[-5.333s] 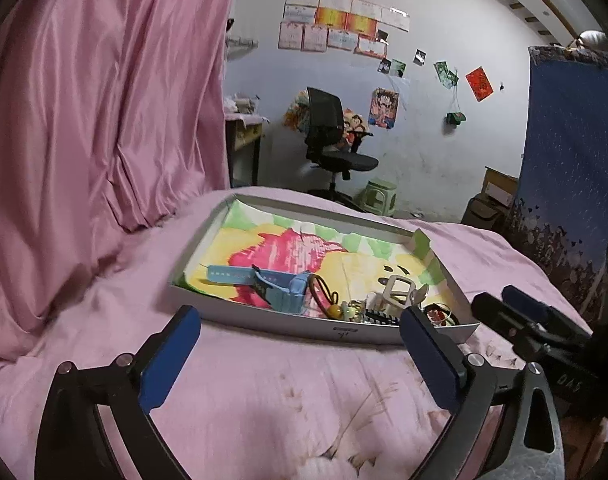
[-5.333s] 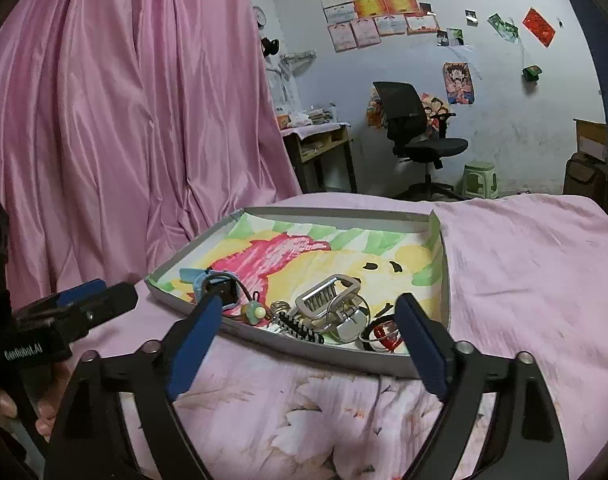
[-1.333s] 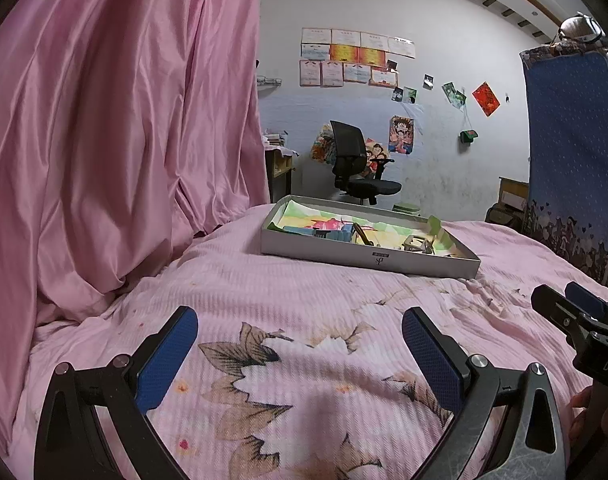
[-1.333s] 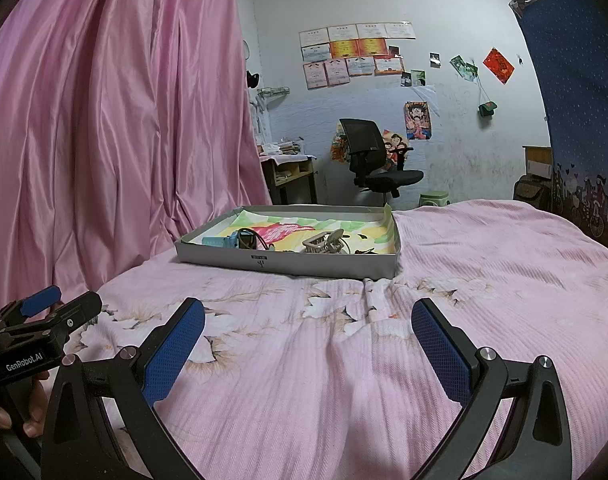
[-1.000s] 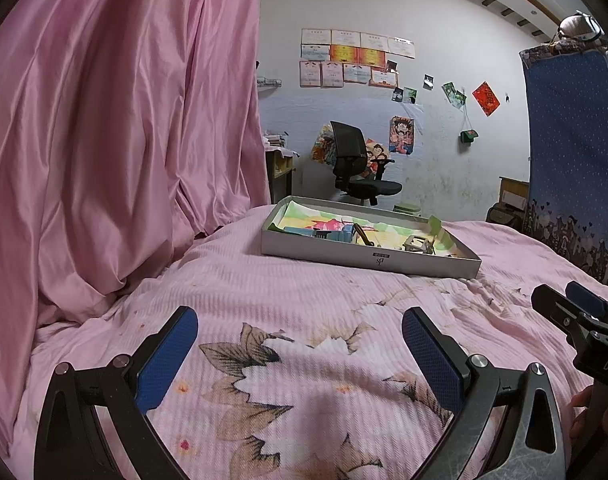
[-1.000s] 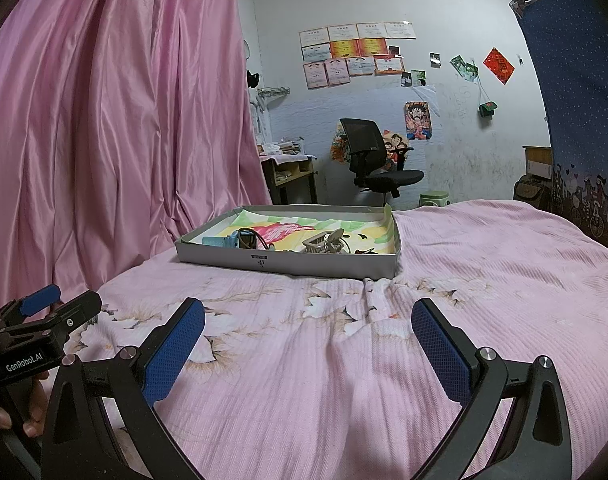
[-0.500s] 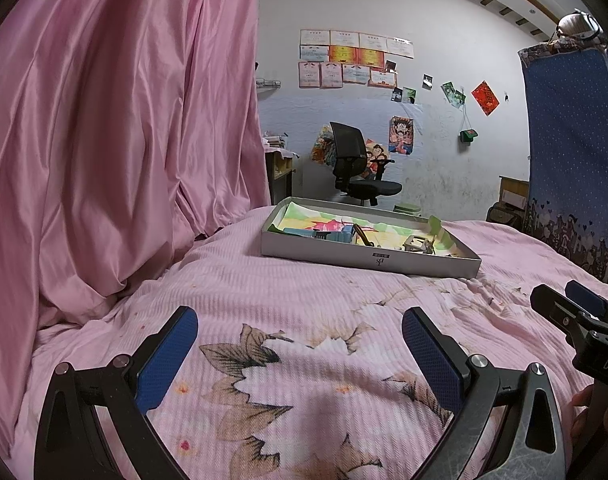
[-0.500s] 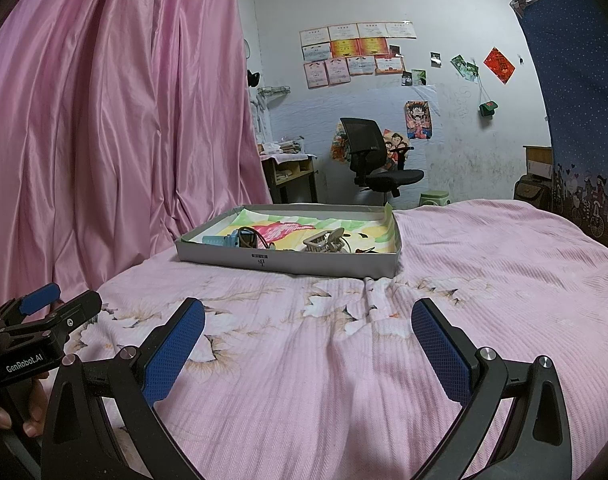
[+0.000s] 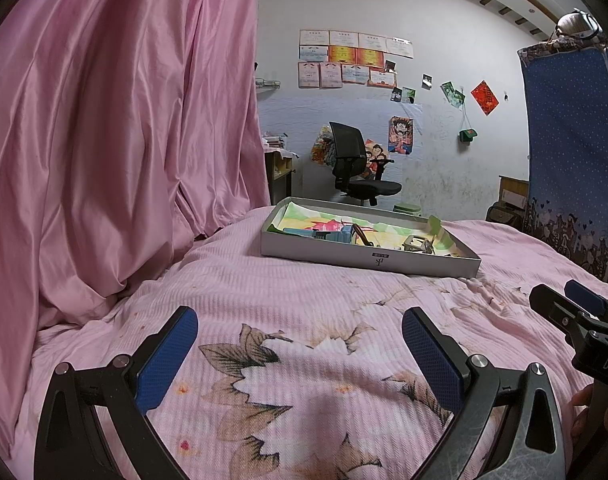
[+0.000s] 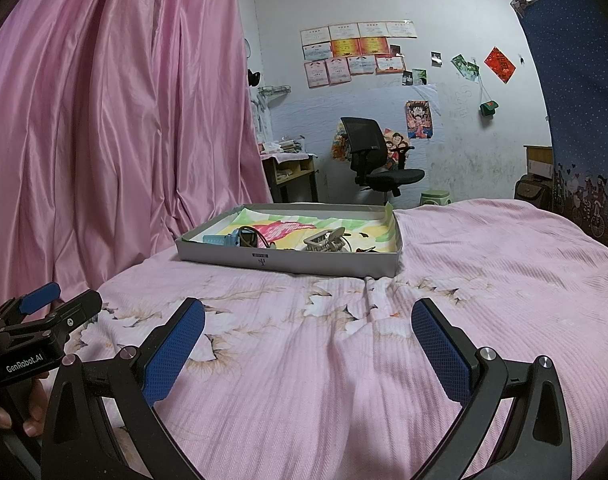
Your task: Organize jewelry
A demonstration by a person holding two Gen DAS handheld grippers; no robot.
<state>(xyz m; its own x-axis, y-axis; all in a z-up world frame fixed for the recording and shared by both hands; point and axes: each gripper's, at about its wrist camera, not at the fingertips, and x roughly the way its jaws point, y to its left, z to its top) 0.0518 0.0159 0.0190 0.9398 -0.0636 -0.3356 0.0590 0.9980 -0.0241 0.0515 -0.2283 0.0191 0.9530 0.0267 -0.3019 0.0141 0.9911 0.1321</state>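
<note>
Two views are showing one scene. From the left wrist, the left gripper [image 9: 300, 344] is hovering wide and empty over the bedspread [image 9: 304, 300], well short of the tray [image 9: 368, 258] holding the jewelry [image 9: 416, 243]. From the right wrist, the right gripper [image 10: 309, 342] is likewise gaping, empty, tray [image 10: 288, 260] ahead.

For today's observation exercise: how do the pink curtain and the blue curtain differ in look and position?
The pink curtain is plain and glossy; the blue curtain is dotted, with a picture border at the bottom. The pink curtain hangs left of the tray and touches the bed; the blue curtain hangs on the right. Both are hanging fabric.
</note>
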